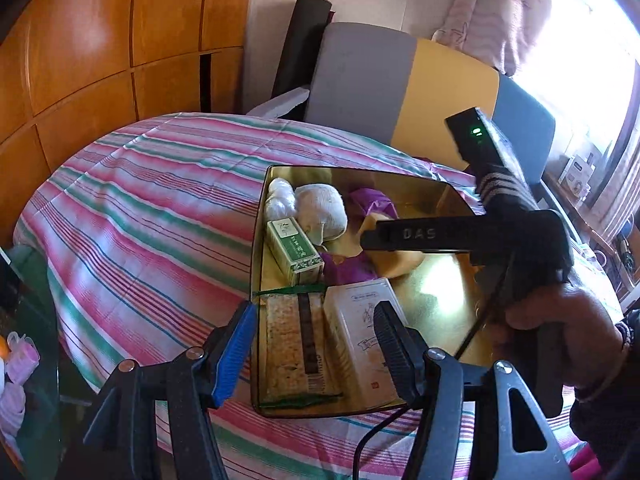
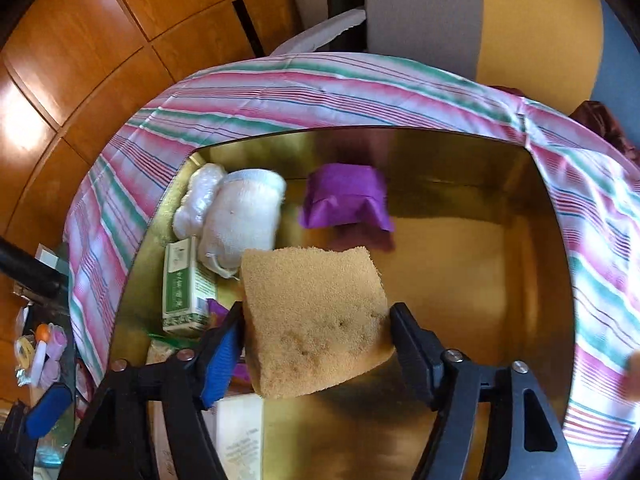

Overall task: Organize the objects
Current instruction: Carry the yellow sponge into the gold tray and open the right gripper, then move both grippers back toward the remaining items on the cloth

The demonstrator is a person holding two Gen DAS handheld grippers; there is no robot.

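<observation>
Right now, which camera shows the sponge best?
The right wrist view: the sponge fills the middle, between the right gripper's open jaws. The left wrist view shows only tan slivers of it behind that gripper.

Glossy gold tray (image 2: 540, 216), porous rough sponge (image 2: 316, 316), striped cloth cover (image 1: 152, 208)

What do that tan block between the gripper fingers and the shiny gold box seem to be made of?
The tan block looks like soft foam sponge: matte, with a fine, porous, grainy surface and a few small pits. The gold box looks like foil-faced card or thin metal, which of the two is unclear; its glossy inside mirrors the window light and the purple packet lying in it.
</observation>
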